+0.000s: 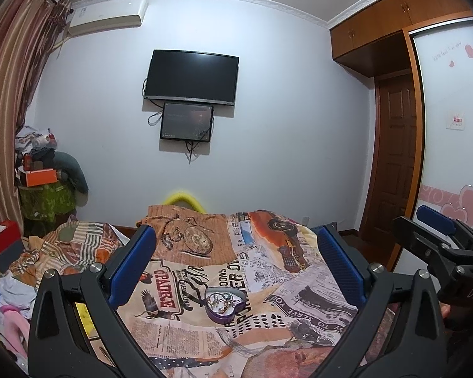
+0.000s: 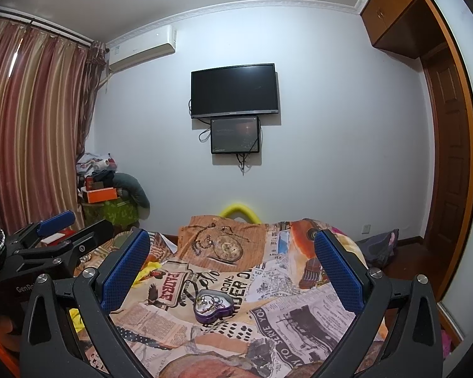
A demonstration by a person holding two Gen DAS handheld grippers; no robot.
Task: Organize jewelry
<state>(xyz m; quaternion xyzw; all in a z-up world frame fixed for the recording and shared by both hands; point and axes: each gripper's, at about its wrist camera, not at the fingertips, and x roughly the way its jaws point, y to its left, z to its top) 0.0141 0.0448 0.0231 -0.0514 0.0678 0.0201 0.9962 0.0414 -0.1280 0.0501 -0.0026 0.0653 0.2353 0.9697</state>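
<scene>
Left gripper (image 1: pixel 236 264): blue-padded jaws spread wide, nothing held. Right gripper (image 2: pixel 233 267): likewise wide, empty.

Purple heart-shaped tin (image 1: pixel 224 303), lid off, seen lower centre of both views on newspaper-print quilt (image 1: pixel 299 286), well apart from fingertips. Tangled jewellery (image 2: pixel 209 303) heaped inside.

Risks judged: soft quilt yields, tin tipped under one-sided push; chains snagged, several lifted together; small pieces lost in folds.

A dark television (image 1: pixel 190 77) hangs above a bed's printed quilt (image 1: pixel 268 324), beside striped curtains (image 2: pixel 31 119).
</scene>
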